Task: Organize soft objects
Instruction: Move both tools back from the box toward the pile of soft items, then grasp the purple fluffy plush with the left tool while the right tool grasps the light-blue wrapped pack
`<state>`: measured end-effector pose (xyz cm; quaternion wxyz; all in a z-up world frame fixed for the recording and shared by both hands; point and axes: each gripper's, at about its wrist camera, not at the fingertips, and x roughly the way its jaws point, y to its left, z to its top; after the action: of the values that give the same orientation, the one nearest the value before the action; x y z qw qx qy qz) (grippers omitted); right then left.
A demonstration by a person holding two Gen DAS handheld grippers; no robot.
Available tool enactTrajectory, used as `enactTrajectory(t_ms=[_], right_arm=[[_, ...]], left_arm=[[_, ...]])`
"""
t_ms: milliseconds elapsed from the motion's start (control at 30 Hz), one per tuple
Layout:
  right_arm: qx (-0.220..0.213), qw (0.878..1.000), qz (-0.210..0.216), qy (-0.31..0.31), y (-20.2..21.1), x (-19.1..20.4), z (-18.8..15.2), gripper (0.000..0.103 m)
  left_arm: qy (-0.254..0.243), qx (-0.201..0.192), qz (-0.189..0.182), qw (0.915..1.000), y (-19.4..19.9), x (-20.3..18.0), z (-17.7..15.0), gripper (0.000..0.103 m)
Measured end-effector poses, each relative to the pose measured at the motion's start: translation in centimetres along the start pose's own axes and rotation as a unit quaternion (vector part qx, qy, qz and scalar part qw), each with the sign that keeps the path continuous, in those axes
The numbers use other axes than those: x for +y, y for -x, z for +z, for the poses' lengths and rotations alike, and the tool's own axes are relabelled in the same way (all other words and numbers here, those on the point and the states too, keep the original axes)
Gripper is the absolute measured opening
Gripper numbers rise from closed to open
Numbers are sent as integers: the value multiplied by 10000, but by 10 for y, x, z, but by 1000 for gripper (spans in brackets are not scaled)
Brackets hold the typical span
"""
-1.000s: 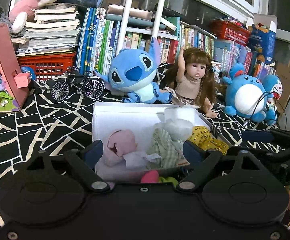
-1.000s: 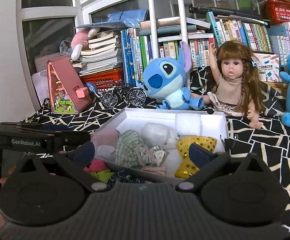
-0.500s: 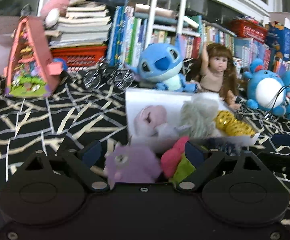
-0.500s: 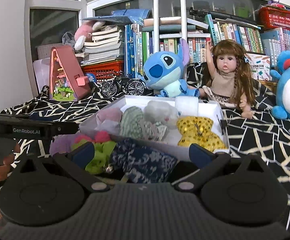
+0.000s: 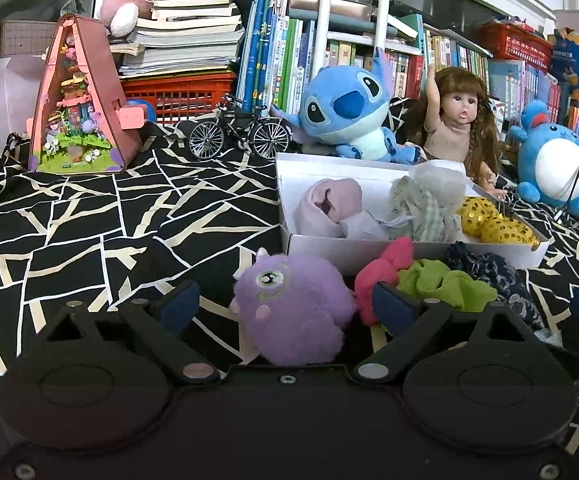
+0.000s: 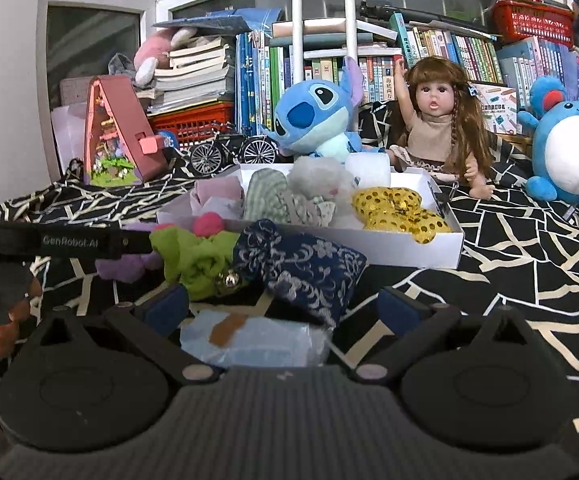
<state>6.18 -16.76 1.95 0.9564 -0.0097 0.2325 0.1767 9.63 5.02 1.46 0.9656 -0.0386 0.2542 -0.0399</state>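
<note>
Left gripper [image 5: 285, 304]: jaws opening, set wide either side of a purple plush ball [image 5: 295, 308], pads not visibly pressing on it. Just at 3 o'clock of the ball, a pink soft piece [image 5: 385, 266], then a lime green scrunchie [image 5: 445, 282], then a navy floral pouch [image 5: 501, 276], all on the cloth against the near wall of a white box [image 5: 369, 248].

Right gripper [image 6: 283, 314]: jaws spread wide, nothing clamped. Between them, low at 6 o'clock, a pale blue packet [image 6: 257, 344] with a brown patch, half hidden by the gripper body. Resting on its far edge at 12 o'clock, the navy pouch; at 10 o'clock the green scrunchie with a small metal bell [image 6: 229, 280] on it. Beyond, the box, holding a pink bundle [image 5: 329, 206], a grey-green checked bundle [image 5: 425, 208], a white fluffy piece [image 6: 317, 176] and a gold sequin bow [image 6: 397, 208].

Surface: a black cloth with cream crackle lines [image 5: 129, 216], draped and wrinkled. Toward 12 o'clock past the box, a blue plush alien [image 5: 349, 116], a long-haired doll [image 5: 457, 124] with one arm raised, a model bicycle [image 5: 241, 136]; at 10 o'clock a triangular pink diorama house [image 5: 77, 104]; at 2 o'clock a round blue plush [image 5: 553, 164]. Behind, shelves of books [image 5: 273, 60], a red basket [image 5: 177, 92], white upright tubes [image 5: 325, 28], dark window glass.

Hard to make out: at 9 o'clock in the right wrist view, the left gripper's black side and fingertips of a hand [image 6: 5, 312], cut off by the frame edge. Book spines unreadable. Box's near contents partly masked by its wall.
</note>
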Motion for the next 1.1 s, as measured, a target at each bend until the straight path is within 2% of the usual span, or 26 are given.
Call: enactTrajectory(t_ms=[700,1100], right_arm=[[162,9996,-105,216,-12,25,-13,103],[449,9984,-198,264,-21,28,-12,103]], left_arm=[[28,247,-35,9997,-6,0,-8,93],[91,391,-38,9992,-14,2,-8,93]])
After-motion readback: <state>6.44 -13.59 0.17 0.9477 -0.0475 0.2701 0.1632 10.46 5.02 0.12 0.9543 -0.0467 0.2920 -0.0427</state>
